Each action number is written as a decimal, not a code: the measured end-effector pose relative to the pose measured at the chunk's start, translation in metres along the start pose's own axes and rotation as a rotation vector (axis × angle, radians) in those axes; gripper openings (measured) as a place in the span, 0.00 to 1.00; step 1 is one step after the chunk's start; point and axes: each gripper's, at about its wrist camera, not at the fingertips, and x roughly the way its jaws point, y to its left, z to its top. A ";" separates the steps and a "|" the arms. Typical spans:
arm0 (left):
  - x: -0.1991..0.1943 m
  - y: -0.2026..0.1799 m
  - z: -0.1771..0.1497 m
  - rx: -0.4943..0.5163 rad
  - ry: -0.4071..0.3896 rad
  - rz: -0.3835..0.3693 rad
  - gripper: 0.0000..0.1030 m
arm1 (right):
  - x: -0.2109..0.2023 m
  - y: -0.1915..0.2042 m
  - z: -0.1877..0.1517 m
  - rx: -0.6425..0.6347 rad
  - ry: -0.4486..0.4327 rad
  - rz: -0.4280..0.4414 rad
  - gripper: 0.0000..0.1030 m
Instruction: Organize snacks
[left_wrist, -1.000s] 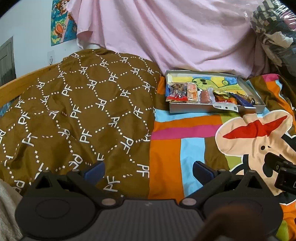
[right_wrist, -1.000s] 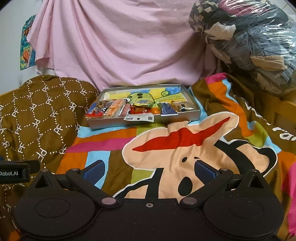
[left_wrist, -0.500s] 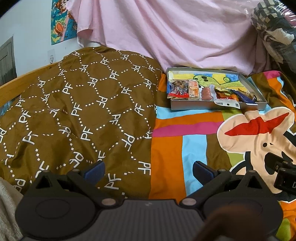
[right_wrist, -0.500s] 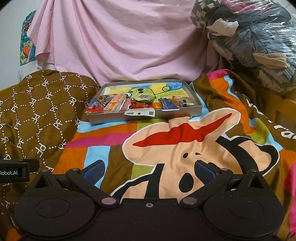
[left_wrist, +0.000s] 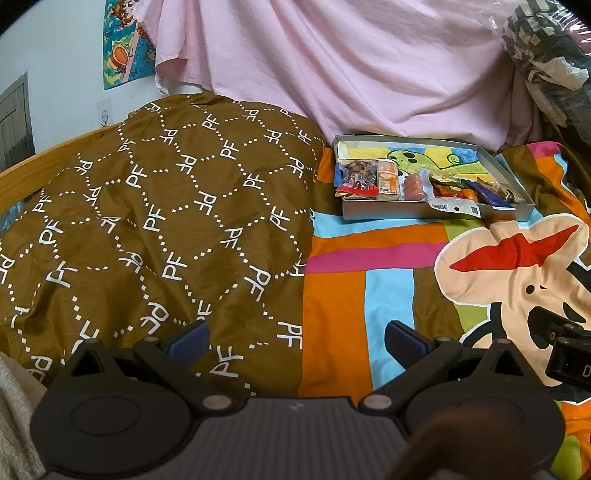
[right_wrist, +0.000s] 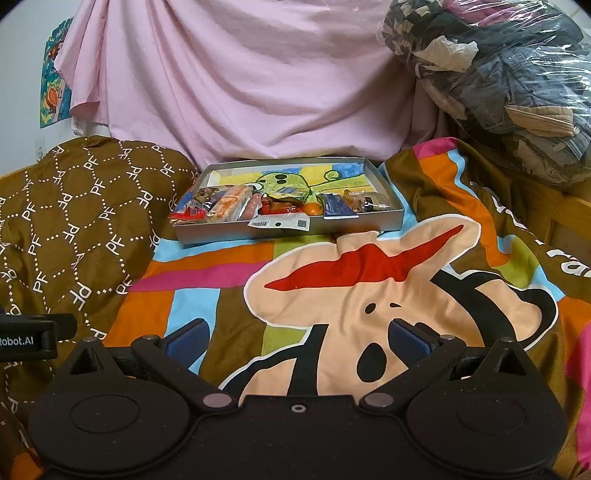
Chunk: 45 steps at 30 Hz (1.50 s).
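Looking from the left wrist, one grey box (left_wrist: 413, 212) lies far ahead on the colourful blanket (left_wrist: 340, 295), beside the brown pillow (left_wrist: 155, 221). Snack packets (left_wrist: 391, 181) sit in one row along its near edge; I cannot count them all. The left gripper (left_wrist: 295, 338) has its two blue fingers wide apart, holding nothing.

From the right wrist, the same box (right_wrist: 295, 230) lies with its long side running left to right. The right gripper (right_wrist: 297, 338) is spread apart too, empty, above the cartoon face (right_wrist: 369, 295).
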 end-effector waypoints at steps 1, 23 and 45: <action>0.000 0.000 0.000 0.000 0.000 0.000 1.00 | 0.000 0.000 0.000 0.000 0.000 0.000 0.99; 0.000 0.000 0.001 0.003 0.017 0.002 1.00 | 0.000 0.001 0.000 -0.001 0.001 -0.001 0.99; 0.000 -0.003 0.000 0.019 0.022 0.020 1.00 | 0.001 0.002 -0.003 -0.008 0.007 0.001 0.99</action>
